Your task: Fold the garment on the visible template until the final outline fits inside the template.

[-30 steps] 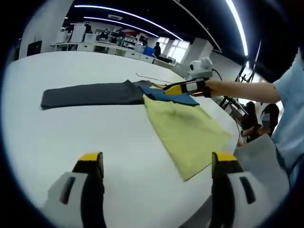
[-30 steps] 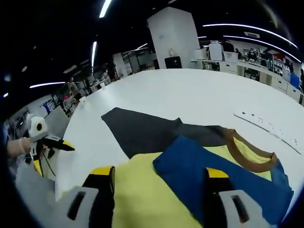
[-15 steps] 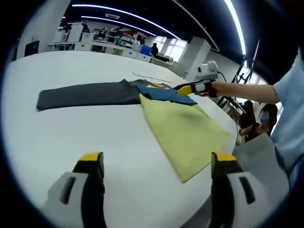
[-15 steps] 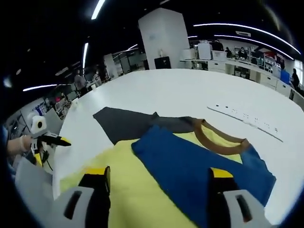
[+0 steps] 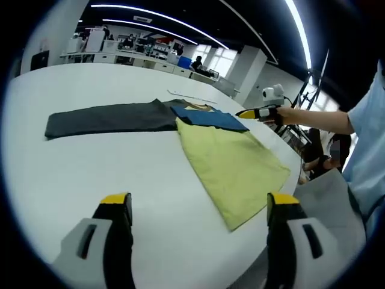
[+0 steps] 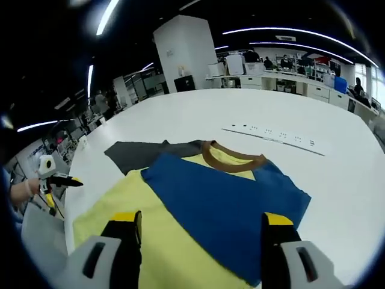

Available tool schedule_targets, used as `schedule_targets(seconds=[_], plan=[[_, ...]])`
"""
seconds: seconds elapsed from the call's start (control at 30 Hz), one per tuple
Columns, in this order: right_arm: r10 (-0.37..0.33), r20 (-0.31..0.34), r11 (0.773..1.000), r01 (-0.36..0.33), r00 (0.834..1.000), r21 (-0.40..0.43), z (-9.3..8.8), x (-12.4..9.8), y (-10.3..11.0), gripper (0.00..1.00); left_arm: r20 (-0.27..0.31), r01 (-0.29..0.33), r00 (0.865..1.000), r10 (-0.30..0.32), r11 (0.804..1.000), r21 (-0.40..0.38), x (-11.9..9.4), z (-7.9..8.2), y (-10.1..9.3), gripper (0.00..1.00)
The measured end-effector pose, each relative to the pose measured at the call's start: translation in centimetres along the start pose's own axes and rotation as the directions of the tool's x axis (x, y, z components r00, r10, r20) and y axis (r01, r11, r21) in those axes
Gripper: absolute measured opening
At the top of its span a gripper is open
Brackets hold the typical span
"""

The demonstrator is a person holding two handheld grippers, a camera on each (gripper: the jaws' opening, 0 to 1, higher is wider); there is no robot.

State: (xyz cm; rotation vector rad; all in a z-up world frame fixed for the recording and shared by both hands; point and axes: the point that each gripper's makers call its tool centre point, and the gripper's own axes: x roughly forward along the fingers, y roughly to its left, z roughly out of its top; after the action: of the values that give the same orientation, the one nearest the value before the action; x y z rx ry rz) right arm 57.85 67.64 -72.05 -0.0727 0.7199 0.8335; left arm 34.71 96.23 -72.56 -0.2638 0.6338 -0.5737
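Your left tool (image 5: 198, 217) stands with its jaws spread wide, nothing between them, hovering above the bare white worktop (image 5: 72, 174). In the left gripper view the garment (image 5: 231, 165), a yellow shirt with a blue sleeve, lies flat at about 1 o'clock from those jaws, and the dark grey template (image 5: 111, 118) stretches away from its collar end toward 10 o'clock, touching the shirt there.

Your right tool (image 6: 201, 232) is likewise released, jaws apart and empty, poised just over the garment (image 6: 138, 223). In the right gripper view the blue sleeve (image 6: 225, 205) lies folded across the yellow body, right between the jaw tips, and the brown collar (image 6: 231, 158) sits at 12 o'clock. The template (image 6: 141, 152) peeks out from under the shirt at 11 o'clock. A white strip (image 6: 274, 137) with dark marks lies on the worktop at 1 o'clock, well apart from the shirt.

Most of the yellow body lies beside the template, not on it.
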Motion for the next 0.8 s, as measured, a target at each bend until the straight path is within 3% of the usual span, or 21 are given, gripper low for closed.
schedule_targets(seconds=[0.1, 0.2, 0.3, 0.53, 0.8], plan=[[-0.032, 0.012, 0.999, 0.031, 0.999, 0.032, -0.4, -1.2, -1.3, 0.76, -0.003, -0.001, 1.000, 0.001, 1.000, 0.000, 0.0, -0.1, -0.1, 0.90], [-0.051, 0.041, 0.991, 0.046, 0.998, 0.124, -0.7, -2.3, -2.2, 0.73, -0.003, 0.000, 1.000, 0.000, 1.000, -0.003, 0.1, -0.2, -0.2, 0.90], [-0.079, 0.033, 0.990, 0.074, 0.996, 0.122, -1.6, -3.2, -3.2, 0.71, -0.006, -0.001, 1.000, 0.001, 1.000, -0.006, 0.1, -0.3, -0.2, 0.90], [-0.114, 0.053, 0.963, 0.097, 0.992, 0.250, -3.2, -4.9, -5.0, 0.58, -0.004, -0.003, 1.000, 0.003, 1.000, -0.009, 0.2, -0.3, -0.2, 0.89], [-0.087, 0.021, 0.939, 0.075, 0.996, 0.337, -6.1, -5.4, -5.4, 0.30, -0.006, -0.003, 1.000, 0.003, 1.000, -0.016, 0.4, -0.6, -0.2, 0.89]])
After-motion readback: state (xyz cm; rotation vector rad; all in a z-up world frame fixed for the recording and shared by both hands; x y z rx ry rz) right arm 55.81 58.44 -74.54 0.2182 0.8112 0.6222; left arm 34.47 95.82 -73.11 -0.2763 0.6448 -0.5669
